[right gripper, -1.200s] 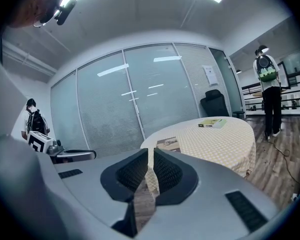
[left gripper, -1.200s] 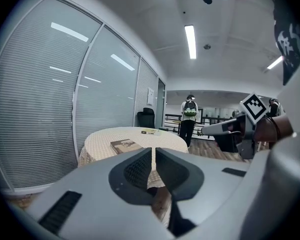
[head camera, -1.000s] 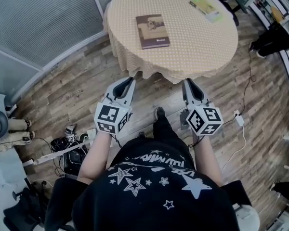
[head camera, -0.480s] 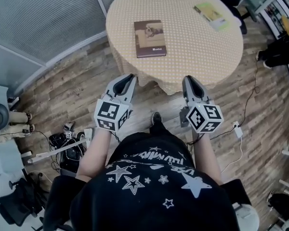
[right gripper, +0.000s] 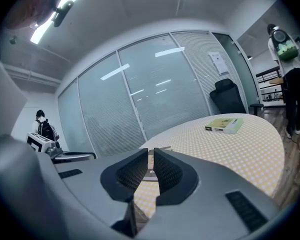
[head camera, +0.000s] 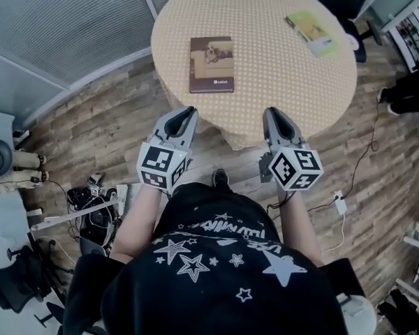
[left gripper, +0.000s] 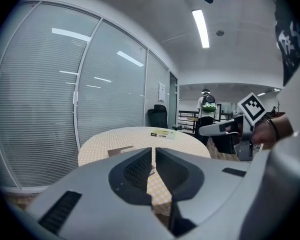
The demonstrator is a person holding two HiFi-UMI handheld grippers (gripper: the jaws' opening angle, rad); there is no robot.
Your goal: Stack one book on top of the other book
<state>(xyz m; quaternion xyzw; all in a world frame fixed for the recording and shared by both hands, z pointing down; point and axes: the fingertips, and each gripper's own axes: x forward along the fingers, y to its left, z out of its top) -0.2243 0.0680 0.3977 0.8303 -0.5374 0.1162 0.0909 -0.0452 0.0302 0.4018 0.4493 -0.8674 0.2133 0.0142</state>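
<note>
Brown book point(head camera: 211, 64), green book point(head camera: 311, 33), two on one table point(head camera: 265, 68), left tongs point(head camera: 187, 112), right tongs point(head camera: 272, 112), both pressed together

Left book point(head camera: 211, 64) on table point(head camera: 265, 82), right book point(head camera: 311, 33) farther back — well apart

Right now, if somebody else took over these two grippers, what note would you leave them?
Left gripper: shut, empty, at the near edge of the round table.
Right gripper: shut, empty, likewise.
Brown book lies flat on the table; green book lies apart from it, toward the far right.
Done: nothing yet.
To do: pick up one book, set it on the other.
</note>
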